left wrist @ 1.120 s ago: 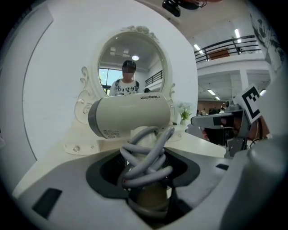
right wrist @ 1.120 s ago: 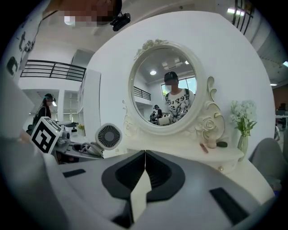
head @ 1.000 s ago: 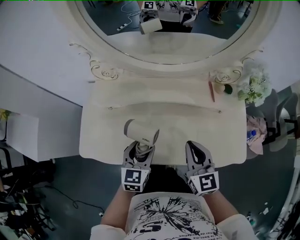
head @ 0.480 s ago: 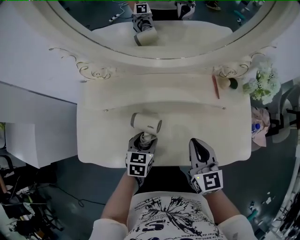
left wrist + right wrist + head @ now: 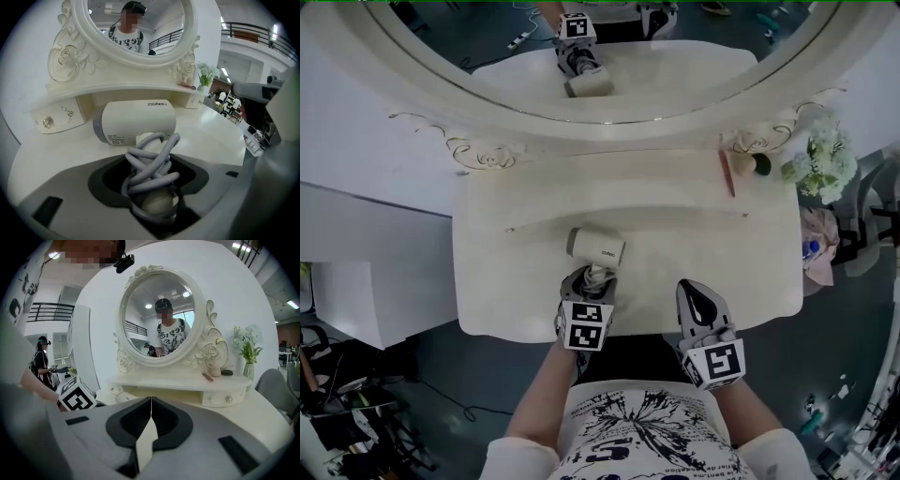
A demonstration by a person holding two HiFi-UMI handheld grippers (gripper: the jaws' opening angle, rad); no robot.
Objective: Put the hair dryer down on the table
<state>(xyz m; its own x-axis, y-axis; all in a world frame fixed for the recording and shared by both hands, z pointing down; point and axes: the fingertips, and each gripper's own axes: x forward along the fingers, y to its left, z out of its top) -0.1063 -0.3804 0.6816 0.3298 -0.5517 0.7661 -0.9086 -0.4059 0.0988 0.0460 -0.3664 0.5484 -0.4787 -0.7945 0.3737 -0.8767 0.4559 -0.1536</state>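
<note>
The white hair dryer [image 5: 596, 247] lies crosswise over the front middle of the cream dressing table [image 5: 516, 281]. Its grey cord [image 5: 151, 161] is coiled round the handle. My left gripper [image 5: 592, 278] is shut on that wrapped handle from the near side, with the barrel [image 5: 136, 121] just beyond the jaws. The barrel is low over the tabletop, but I cannot tell whether it rests on it. My right gripper [image 5: 697, 298] hovers at the table's front edge, right of the dryer. Its jaws [image 5: 150, 404] are shut with nothing between them.
A large oval mirror [image 5: 609, 66] stands behind a raised shelf. On the shelf's right end lie a pink pencil [image 5: 727, 173], a small sponge [image 5: 741, 166] and a dark round item [image 5: 762, 165]. White flowers [image 5: 820, 155] stand at the far right. A bottle [image 5: 809, 249] lies beyond the right edge.
My left gripper has carried the hair dryer a little farther in over the table, away from the front edge. The right gripper has stayed where it was.
</note>
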